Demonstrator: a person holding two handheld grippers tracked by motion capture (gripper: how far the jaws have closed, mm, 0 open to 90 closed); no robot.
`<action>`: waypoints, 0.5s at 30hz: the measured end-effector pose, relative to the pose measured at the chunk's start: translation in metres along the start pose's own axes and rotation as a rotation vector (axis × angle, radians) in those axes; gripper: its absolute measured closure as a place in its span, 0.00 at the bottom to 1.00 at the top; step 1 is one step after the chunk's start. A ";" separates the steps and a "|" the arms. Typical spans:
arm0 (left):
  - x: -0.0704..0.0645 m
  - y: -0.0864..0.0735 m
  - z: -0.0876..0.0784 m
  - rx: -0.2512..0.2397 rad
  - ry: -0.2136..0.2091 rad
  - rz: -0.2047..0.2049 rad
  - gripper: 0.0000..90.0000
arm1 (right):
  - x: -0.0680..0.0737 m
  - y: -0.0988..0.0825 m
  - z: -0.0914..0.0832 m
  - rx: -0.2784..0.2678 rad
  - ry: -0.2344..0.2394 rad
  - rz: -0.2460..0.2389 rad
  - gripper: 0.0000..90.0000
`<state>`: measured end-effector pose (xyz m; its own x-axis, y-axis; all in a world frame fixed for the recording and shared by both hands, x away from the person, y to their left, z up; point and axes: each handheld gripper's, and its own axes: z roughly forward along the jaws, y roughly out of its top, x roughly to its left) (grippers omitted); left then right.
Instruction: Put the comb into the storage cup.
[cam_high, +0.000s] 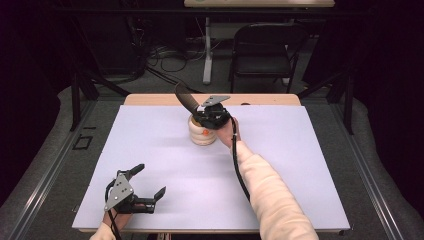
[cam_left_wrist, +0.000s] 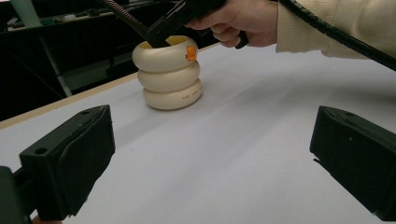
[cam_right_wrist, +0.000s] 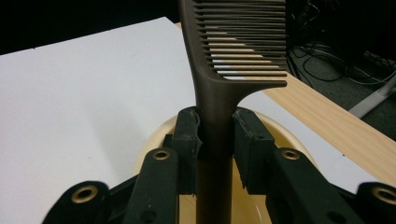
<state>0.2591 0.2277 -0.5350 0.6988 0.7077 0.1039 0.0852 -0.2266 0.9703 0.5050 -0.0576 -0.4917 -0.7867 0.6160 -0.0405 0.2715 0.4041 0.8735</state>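
Right now you have the dark brown plastic comb (cam_right_wrist: 219, 88) pinched by its handle between the pads of your right gripper (cam_right_wrist: 215, 140), directly over the mouth of the cream ribbed holder shaped like three stacked rings (cam_left_wrist: 169, 74). That holder stands on the white worktop (cam_high: 165, 150) near the middle of its far edge, and the comb's toothed end rises above the gripper, tilted toward the far left corner. From the right gripper view, the handle runs down between the jaws toward the yellow inside of the holder; whether its tip already rests on the bottom is hidden.

By my reading, you are at the point where the comb goes into, or comes out of, the holder, and the pictures alone do not settle which. If you are placing it, lower straight down, keep the handle clear of the rim, and spread the jaws only once the comb is supported. If you are lifting it, pull up along the handle's line so the light holder does not tip.

Your left gripper (cam_high: 150, 190) rests near the near left corner, jaws spread wide with nothing between them.

As for writing, the holder carries a small orange mark (cam_left_wrist: 190, 53) on its top ring and a faint line of reddish print on the bottom ring, too small to read.
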 end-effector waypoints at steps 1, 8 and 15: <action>0.000 0.000 0.000 0.000 0.000 0.000 0.00 | 0.000 0.000 0.000 0.001 -0.001 0.000 0.80; 0.000 0.000 0.000 -0.001 0.000 0.000 0.00 | 0.000 0.000 0.000 0.004 -0.001 -0.001 0.80; 0.000 0.000 0.000 -0.001 0.000 0.001 0.00 | 0.000 0.000 0.000 0.013 0.002 0.004 0.80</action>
<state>0.2589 0.2277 -0.5348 0.6988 0.7075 0.1052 0.0839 -0.2272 0.9702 0.5048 -0.0582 -0.4920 -0.7866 0.6163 -0.0361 0.2816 0.4102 0.8674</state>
